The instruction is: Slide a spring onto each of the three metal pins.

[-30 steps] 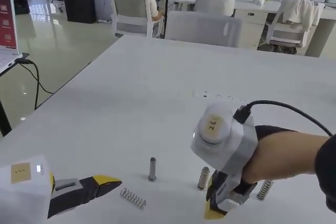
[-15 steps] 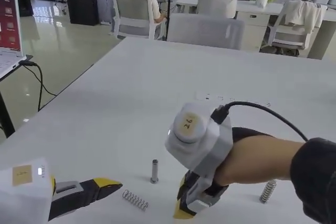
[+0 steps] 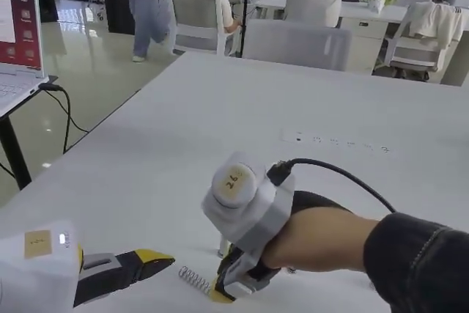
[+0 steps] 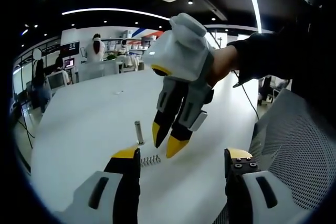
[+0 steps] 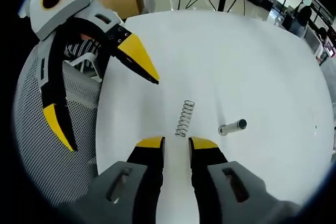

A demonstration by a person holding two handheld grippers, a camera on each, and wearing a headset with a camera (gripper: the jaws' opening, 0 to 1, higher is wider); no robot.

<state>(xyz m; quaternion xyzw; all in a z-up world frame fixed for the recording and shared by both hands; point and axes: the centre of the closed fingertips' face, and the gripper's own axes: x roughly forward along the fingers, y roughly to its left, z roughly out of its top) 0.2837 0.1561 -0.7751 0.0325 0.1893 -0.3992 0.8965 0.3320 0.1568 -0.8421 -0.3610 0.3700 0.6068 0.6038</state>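
Observation:
A loose spring lies flat on the white table near its front edge. My right gripper hangs just over the spring's right end, jaws a little apart with nothing between them. In the right gripper view the spring lies just beyond that gripper, and a bare metal pin stands to its right. My left gripper waits open to the left of the spring. In the left gripper view, that gripper faces the spring, the pin and the right gripper.
A laptop sits on a side desk at the left with a cable hanging down. Grey chairs and people stand beyond the table's far edge. A mesh chair is close behind the table's front edge.
My right gripper has moved left, away from the two pins that carry springs, and now hangs over the loose spring. Its arm now hides those pins. The left gripper has stayed put.

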